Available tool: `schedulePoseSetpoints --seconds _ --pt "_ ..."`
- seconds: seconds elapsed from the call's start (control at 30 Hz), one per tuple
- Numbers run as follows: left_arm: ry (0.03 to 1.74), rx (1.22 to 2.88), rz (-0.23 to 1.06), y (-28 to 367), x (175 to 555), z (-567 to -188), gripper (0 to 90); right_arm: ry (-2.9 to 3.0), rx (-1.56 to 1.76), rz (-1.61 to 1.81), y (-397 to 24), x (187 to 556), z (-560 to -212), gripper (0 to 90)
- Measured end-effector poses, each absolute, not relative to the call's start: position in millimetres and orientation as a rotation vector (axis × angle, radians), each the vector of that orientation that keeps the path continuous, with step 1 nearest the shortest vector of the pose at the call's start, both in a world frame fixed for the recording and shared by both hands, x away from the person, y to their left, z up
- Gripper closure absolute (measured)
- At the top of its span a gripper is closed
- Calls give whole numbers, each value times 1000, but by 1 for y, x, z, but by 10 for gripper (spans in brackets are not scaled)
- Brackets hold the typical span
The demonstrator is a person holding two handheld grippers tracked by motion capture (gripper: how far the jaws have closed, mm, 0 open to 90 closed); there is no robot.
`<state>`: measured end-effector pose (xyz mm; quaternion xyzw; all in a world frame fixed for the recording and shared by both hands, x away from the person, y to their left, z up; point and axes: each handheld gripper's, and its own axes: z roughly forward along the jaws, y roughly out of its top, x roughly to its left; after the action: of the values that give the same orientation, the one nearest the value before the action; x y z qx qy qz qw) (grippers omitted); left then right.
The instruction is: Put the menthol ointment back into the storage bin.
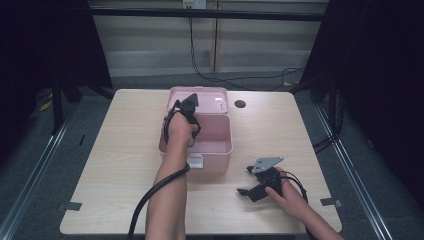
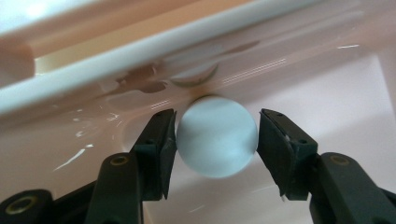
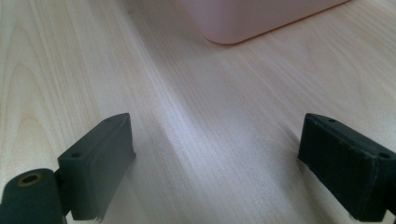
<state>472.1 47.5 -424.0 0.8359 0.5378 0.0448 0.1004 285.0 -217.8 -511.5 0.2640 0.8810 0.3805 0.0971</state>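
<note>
Ball pale blue-white, down inside pink box, low near its floor and close to a glossy inner wall. Box standing open on wooden table, lid tipped back at the far side. Left gripper dipped into box from above, jaws flanking ball: left pad at or against its side, a thin sliver of gap at the right pad, so loosened rather than clamped; no firm grip to be read. Right gripper parked on table well right of box, jaws spread wide over bare wood, holding nothing.

Judged from this: delivery into box as good as done, ball already where it belongs. Left to do: spreading jaws fully, lifting out clear of ball, then probably shutting lid.
</note>
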Motion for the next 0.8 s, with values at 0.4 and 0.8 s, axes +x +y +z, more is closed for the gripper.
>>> schedulePoseSetpoints --seconds 0.4,0.8 --pt "1615 2446 119 54 468 -422 400 2609 781 1126 -218 285 -512 97" --pt "1634 2422 66 56 464 -414 315 2609 781 1127 -218 285 -512 98"
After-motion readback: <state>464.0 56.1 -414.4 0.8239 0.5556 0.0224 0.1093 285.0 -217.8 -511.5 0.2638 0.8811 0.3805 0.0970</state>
